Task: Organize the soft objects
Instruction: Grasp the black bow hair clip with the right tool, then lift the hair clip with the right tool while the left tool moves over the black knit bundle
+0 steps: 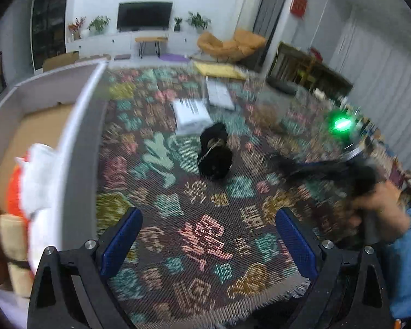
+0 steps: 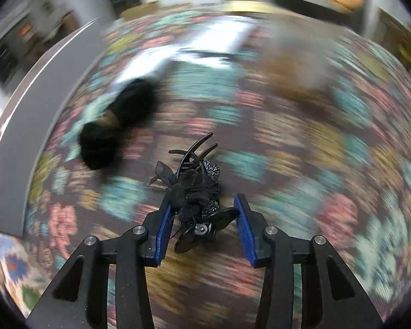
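My right gripper [image 2: 202, 219] is closed around a black hair claw clip with a fabric bow [image 2: 194, 192] and holds it above the rug. The clip also shows as a dark blur in the left wrist view [image 1: 309, 166]. A black fuzzy soft object with a tan band [image 1: 215, 155] lies on the patterned rug [image 1: 205, 233]; it also shows in the right wrist view [image 2: 115, 122], left of the clip. My left gripper [image 1: 208, 235] is open and empty over the rug. A white box [image 1: 76, 126] on the left holds plush toys [image 1: 27, 192].
White flat packages [image 1: 191, 115] lie on the rug behind the black object. A yellow cushion [image 1: 219, 70] and an orange chair [image 1: 230, 44] stand farther back. The box's grey wall [image 2: 41, 115] is at the left in the right wrist view.
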{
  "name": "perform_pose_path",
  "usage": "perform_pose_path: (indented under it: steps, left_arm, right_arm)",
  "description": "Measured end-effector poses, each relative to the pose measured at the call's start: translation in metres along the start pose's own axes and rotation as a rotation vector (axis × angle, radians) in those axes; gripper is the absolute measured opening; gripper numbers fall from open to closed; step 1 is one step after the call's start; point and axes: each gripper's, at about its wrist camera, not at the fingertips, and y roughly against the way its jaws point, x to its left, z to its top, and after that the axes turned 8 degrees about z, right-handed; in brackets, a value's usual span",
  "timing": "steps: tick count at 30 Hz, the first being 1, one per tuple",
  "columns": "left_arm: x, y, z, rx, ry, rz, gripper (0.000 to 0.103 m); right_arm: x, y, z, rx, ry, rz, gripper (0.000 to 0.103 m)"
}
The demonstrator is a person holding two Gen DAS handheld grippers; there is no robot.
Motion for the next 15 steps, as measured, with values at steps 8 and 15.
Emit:
perform_pose_path:
  steps: [8, 15]
  left_arm:
    - [-0.032, -0.095, 0.016, 0.035, -0.069, 0.037, 0.097]
    - [-0.055, -0.143, 0.05, 0.011, -0.125, 0.081, 0.097]
  right_arm:
    - [-0.111, 0.013, 0.044, -0.222, -0.272, -0.171, 0.046]
    - [-0.122, -0.012, 0.067, -0.264, -0.225, -0.296, 0.079]
